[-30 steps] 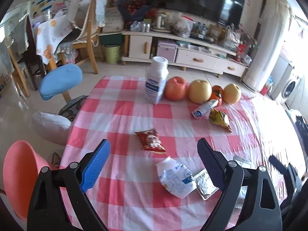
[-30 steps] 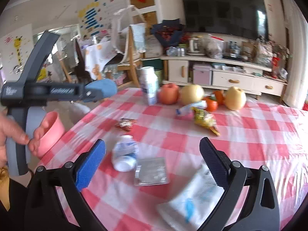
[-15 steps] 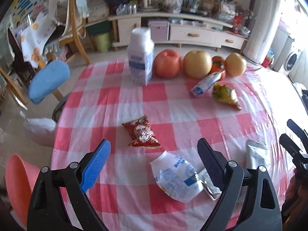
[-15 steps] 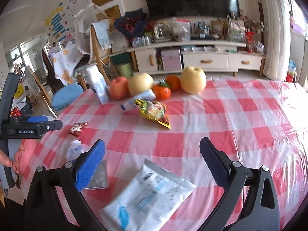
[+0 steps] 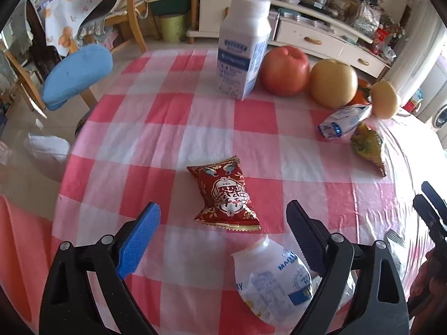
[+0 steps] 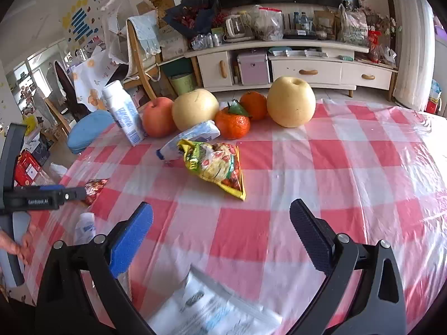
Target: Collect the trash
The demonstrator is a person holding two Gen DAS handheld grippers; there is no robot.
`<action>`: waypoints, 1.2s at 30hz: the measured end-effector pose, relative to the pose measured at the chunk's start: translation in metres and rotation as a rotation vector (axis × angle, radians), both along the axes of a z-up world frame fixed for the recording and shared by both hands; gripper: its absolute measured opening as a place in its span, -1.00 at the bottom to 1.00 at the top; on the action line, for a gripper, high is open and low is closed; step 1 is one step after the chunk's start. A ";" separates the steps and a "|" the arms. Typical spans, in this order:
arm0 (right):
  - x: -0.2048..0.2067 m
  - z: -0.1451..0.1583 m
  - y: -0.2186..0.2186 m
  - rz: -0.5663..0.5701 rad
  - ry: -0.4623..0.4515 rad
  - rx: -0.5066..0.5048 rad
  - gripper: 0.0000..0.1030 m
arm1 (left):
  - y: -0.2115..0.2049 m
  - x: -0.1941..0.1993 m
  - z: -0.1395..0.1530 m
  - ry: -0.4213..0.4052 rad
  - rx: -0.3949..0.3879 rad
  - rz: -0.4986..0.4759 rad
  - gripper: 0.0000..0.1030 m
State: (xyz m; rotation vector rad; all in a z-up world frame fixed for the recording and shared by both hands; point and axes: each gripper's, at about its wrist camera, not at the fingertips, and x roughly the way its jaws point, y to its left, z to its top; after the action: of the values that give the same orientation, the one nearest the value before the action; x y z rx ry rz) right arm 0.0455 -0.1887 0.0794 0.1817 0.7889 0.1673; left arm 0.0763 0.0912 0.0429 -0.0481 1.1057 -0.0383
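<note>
My left gripper [image 5: 223, 220] is open over the red-and-white checked table [image 5: 173, 111], with a red snack wrapper [image 5: 225, 195] lying just beyond its fingertips. A crumpled white pouch [image 5: 275, 279] lies under its right finger. My right gripper [image 6: 220, 217] is open and empty above the table. A yellow snack wrapper [image 6: 215, 164] lies ahead of it, with a white-blue wrapper [image 6: 192, 136] just behind that one. A white plastic bag [image 6: 212, 307] lies below the right gripper. The yellow wrapper [image 5: 367, 146] and white-blue wrapper [image 5: 343, 121] also show at right in the left wrist view.
A white milk carton [image 5: 243, 47], an apple [image 5: 285, 71], pears [image 6: 290, 102] and oranges [image 6: 233, 121] stand along the table's far edge. A pink basin [image 5: 19, 251] sits left of the table. A blue stool [image 5: 76, 75] stands beyond the left edge.
Both grippers have moved forward over the table and stayed open. The red wrapper is now close to the left fingertips. The yellow wrapper is nearer the right gripper.
</note>
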 end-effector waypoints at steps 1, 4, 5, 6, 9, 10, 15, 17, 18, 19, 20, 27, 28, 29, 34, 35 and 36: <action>0.004 -0.001 0.000 0.003 0.004 0.001 0.92 | 0.002 0.002 -0.003 0.007 -0.008 0.012 0.76; 0.020 -0.006 -0.001 0.014 0.019 0.002 0.92 | 0.006 0.007 -0.008 0.014 -0.034 0.041 0.76; 0.025 -0.007 -0.001 0.018 0.026 0.003 0.92 | 0.008 0.009 -0.010 0.014 -0.037 0.051 0.76; 0.030 -0.009 0.000 0.025 0.032 0.005 0.92 | 0.009 0.011 -0.011 0.015 -0.039 0.058 0.76; 0.042 -0.010 0.003 0.047 0.041 0.003 0.92 | 0.014 0.016 -0.019 0.031 -0.053 0.087 0.76; 0.046 -0.010 0.005 0.056 0.042 0.002 0.92 | 0.014 0.017 -0.020 0.035 -0.058 0.090 0.76; 0.063 -0.014 0.017 0.100 0.054 -0.030 0.92 | 0.013 0.022 -0.027 0.039 -0.076 0.094 0.69; 0.068 -0.015 0.022 0.110 0.057 -0.052 0.92 | 0.011 0.024 -0.029 0.047 -0.076 0.086 0.50; 0.070 -0.016 0.024 0.116 0.055 -0.066 0.92 | 0.010 0.025 -0.031 0.051 -0.076 0.083 0.45; 0.072 -0.016 0.024 0.117 0.052 -0.072 0.91 | 0.009 0.026 -0.032 0.045 -0.070 0.079 0.44; 0.074 -0.016 0.025 0.116 0.049 -0.077 0.91 | 0.008 0.026 -0.032 0.043 -0.066 0.075 0.41; 0.083 -0.023 0.024 0.131 0.064 -0.069 0.32 | 0.008 0.028 -0.031 0.027 -0.067 0.072 0.10; 0.083 -0.024 0.023 0.132 0.068 -0.065 0.23 | 0.008 0.028 -0.031 0.027 -0.068 0.073 0.06; 0.083 -0.024 0.022 0.133 0.068 -0.058 0.14 | 0.010 0.028 -0.030 0.027 -0.073 0.074 -0.04; 0.078 -0.022 0.024 0.146 0.055 -0.057 -0.04 | 0.011 0.025 -0.030 0.030 -0.090 0.067 -0.06; 0.077 -0.022 0.024 0.148 0.050 -0.061 -0.09 | 0.012 0.025 -0.030 0.032 -0.095 0.065 -0.07; 0.076 -0.021 0.025 0.149 0.044 -0.068 -0.11 | 0.012 0.024 -0.029 0.031 -0.099 0.065 -0.07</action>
State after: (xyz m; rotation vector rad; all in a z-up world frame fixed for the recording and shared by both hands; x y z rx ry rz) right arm 0.1210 -0.1639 0.0588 0.0625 0.8505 0.2776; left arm 0.1001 0.1032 0.0138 -0.1733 1.1324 -0.0344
